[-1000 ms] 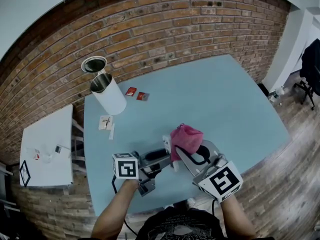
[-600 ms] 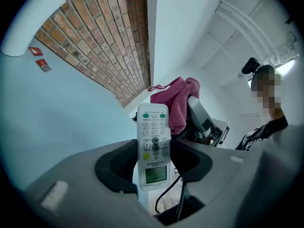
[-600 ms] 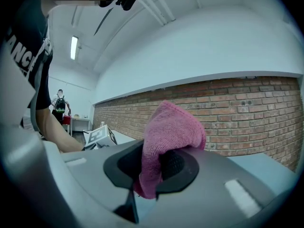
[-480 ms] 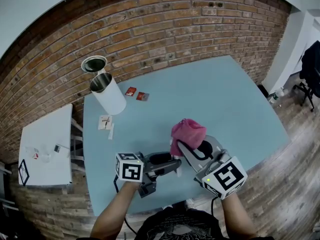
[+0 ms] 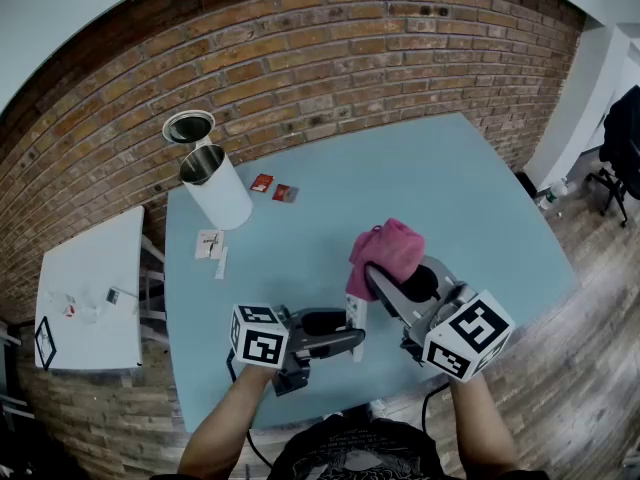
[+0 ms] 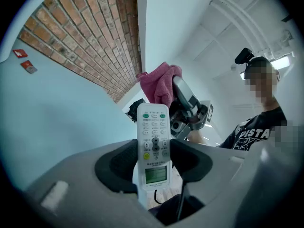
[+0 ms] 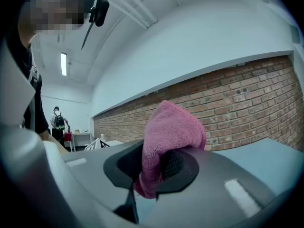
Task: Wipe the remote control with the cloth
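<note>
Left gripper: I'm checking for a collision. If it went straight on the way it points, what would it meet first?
Probably the pink cloth in the right gripper, just beyond the tip of the held remote control, though depth is unclear.

So the remote control (image 6: 153,144) is a slim white one with green buttons up top, a yellow one in the middle and a little greenish display at the low end. It's clamped around its middle in the left gripper (image 6: 153,160), held up over the near edge of the blue table (image 5: 450,198). The cloth (image 5: 385,251) is pink, all bunched up and pinched in the right gripper (image 7: 154,167), over the table just past the remote. Can't tell if they touch.
</note>
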